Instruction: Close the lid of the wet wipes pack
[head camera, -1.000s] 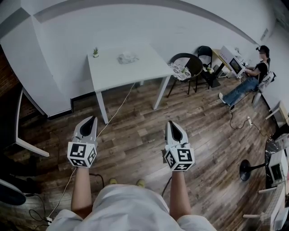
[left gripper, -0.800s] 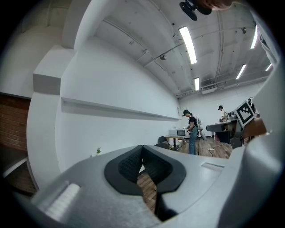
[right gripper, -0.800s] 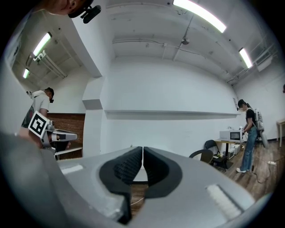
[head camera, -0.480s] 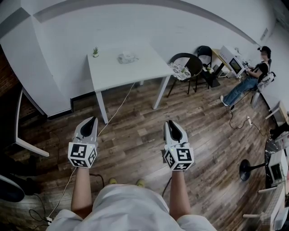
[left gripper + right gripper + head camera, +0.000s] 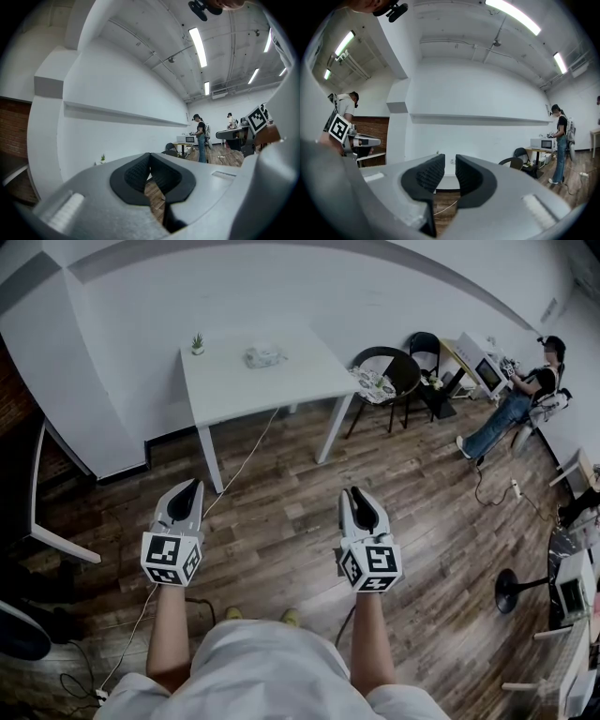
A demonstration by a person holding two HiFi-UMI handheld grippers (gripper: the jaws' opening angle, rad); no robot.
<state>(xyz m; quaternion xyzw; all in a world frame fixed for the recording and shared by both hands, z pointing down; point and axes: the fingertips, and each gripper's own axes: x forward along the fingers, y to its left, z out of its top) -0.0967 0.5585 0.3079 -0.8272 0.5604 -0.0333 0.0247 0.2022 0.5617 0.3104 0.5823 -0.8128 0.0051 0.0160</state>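
**Grey jaws readied, far from the job**

The right claw (image 5: 449, 171) has just been opening; its 2 jaws stand apart with nothing between them, probably readied for pressing the lid. The left claw (image 5: 150, 158) is clenched on nothing. Both point level over the wood floor (image 5: 281, 512). The wet wipes pack (image 5: 265, 356) lies on the white table (image 5: 281, 390), well apart from both claws, near a small plant (image 5: 197, 343). Its lid is too small to read, and the person likely must step closer first.
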